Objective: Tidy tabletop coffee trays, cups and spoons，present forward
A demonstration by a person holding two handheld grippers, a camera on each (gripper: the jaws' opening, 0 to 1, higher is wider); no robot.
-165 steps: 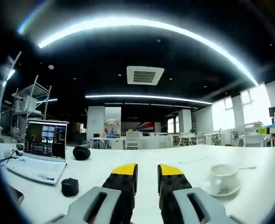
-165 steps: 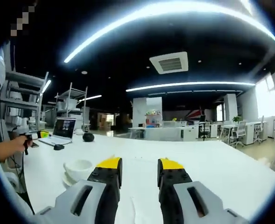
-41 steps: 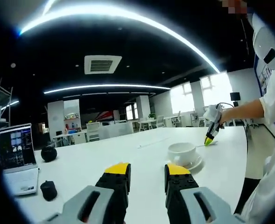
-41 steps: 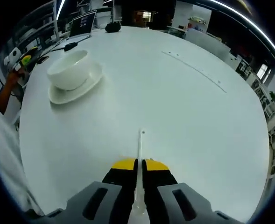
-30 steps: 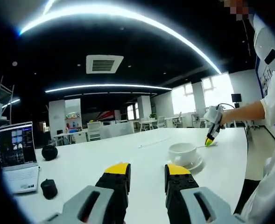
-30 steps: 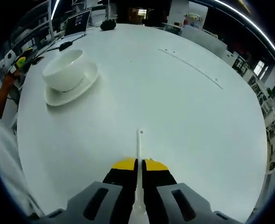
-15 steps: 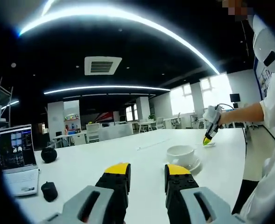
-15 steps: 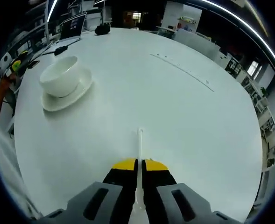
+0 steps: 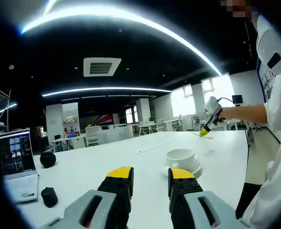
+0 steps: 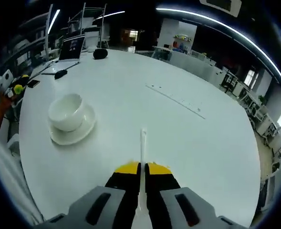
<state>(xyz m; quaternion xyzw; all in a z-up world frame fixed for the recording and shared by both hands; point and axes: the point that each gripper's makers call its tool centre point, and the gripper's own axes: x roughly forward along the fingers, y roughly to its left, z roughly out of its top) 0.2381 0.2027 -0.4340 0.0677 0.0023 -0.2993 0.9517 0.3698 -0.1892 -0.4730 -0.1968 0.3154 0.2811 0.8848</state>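
Right claw (image 10: pixel 140 168) clamped on white spoon (image 10: pixel 142 148) — held above tabletop (image 10: pixel 197 143), apparently clear of it. Left claw (image 9: pixel 150 175) parted, empty. Cup (image 10: pixel 67 111) on saucer (image 10: pixel 73 134) near tabletop's near edge — laptop (image 10: pixel 71 50) at far edge.

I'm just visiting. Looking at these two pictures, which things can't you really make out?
- Spoon, right gripper view: the closed fingers cover its lower part, so which end is gripped is unclear.
- Cup on its saucer: no handle can be made out in either view.
- Laptop, left gripper view: screen text too small and blurred.
- Small dark objects beside it: too small to identify.
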